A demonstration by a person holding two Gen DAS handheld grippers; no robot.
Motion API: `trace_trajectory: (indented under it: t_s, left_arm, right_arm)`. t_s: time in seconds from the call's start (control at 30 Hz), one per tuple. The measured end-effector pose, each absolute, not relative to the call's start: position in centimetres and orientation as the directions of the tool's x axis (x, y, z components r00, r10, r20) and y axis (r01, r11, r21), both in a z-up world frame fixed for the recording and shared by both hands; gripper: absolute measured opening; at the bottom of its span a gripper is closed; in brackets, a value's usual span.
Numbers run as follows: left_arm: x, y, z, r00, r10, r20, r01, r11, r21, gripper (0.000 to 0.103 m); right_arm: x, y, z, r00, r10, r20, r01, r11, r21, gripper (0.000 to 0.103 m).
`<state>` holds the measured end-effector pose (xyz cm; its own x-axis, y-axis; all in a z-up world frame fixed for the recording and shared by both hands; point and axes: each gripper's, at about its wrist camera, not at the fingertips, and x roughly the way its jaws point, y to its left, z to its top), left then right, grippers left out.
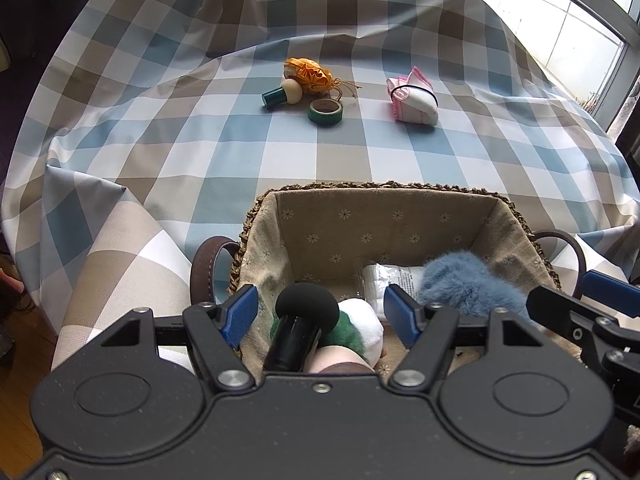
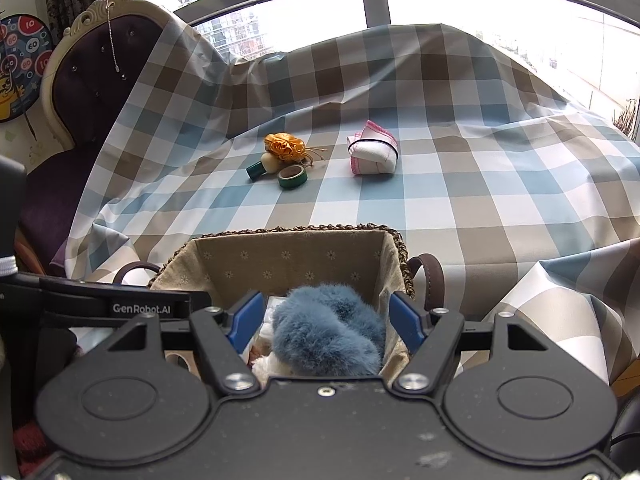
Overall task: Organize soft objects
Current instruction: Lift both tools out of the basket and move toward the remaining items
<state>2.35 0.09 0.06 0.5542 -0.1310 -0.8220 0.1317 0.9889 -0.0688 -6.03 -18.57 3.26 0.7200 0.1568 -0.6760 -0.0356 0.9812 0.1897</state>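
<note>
basket (image 1: pixel 384 216) under both parted tongs (image 1: pixel 325 316)

- A woven basket (image 1: pixel 384 186) with a beige flowered lining is seen at the near edge of the checked cloth.
- A fluffy blue item (image 2: pixel 328 330) is laid inside it, at the right.
- A white plastic packet (image 1: pixel 386 280) is lying flat beside it.
- A green and white plush (image 1: pixel 360 320) is placed at the left.
- A folded white cloth with pink edge (image 1: pixel 412 100), bound by a black band, is left well beyond the basket.
- An orange drawstring pouch (image 1: pixel 308 74) lies to its left.
</note>
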Motion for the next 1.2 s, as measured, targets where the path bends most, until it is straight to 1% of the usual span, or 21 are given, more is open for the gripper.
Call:
trace_trajectory:
  t_s: [0.2,0.47,0.73,0.8,0.87,0.93,1.03,1.07,1.1,1.17,1.2]
  left_arm:
    - [2.3,0.1,0.2,0.556,-0.130,-0.821,0.131,0.989,-0.068,0.069]
    - [2.2,-0.3,0.3,0.563,-0.098,-0.820,0.139,0.990,-0.023,0.073]
    - [2.1,-0.1,0.4,0.562,-0.087,-0.823,0.127,0.992,-0.018,0.074]
    - [2.2,0.0,0.6,0.558,-0.084,-0.825,0.126,0.992,-0.016,0.074]
    - [2.5,0.2,0.9,0.553,-0.092,-0.828,0.121,0.992,-0.030,0.074]
    - [3.0,0.5,1.3,0.541,-0.109,-0.834,0.114,0.992,-0.056,0.074]
    - [4.5,1.2,2.0,0.534,-0.133,-0.835,0.122,0.989,-0.080,0.074]
    - [4.9,1.3,2.3,0.538,-0.135,-0.832,0.126,0.989,-0.079,0.074]
    - [5.5,1.4,2.7,0.548,-0.131,-0.826,0.125,0.989,-0.074,0.075]
    - [6.8,1.5,3.5,0.588,-0.073,-0.805,0.099,0.995,-0.018,0.082]
    - [7.3,1.6,3.9,0.603,-0.056,-0.796,0.093,0.996,0.000,0.083]
  right_arm:
    - [-5.9,-18.6,3.1,0.716,0.155,-0.680,-0.030,0.981,0.192,0.070]
    - [-5.8,-18.6,3.0,0.710,0.149,-0.688,-0.022,0.981,0.190,0.070]
    - [-5.4,-18.7,3.1,0.694,0.149,-0.704,-0.014,0.981,0.194,0.072]
    - [-5.2,-18.8,3.2,0.688,0.152,-0.709,-0.017,0.981,0.194,0.079]
    - [-4.9,-19.0,3.5,0.683,0.151,-0.715,-0.006,0.980,0.201,0.082]
    - [-4.3,-19.3,4.0,0.679,0.150,-0.718,-0.011,0.981,0.195,0.082]
    - [-2.9,-19.8,5.3,0.701,0.097,-0.706,-0.006,0.991,0.131,0.089]
    - [-2.3,-20.0,5.8,0.710,0.085,-0.699,-0.002,0.993,0.118,0.094]
    - [-1.4,-20.4,6.4,0.720,0.074,-0.690,0.001,0.994,0.108,0.098]
    - [0.5,-20.9,7.3,0.731,0.058,-0.680,0.012,0.995,0.097,0.101]
    - [1.3,-21.1,7.6,0.734,0.050,-0.678,0.017,0.996,0.093,0.101]
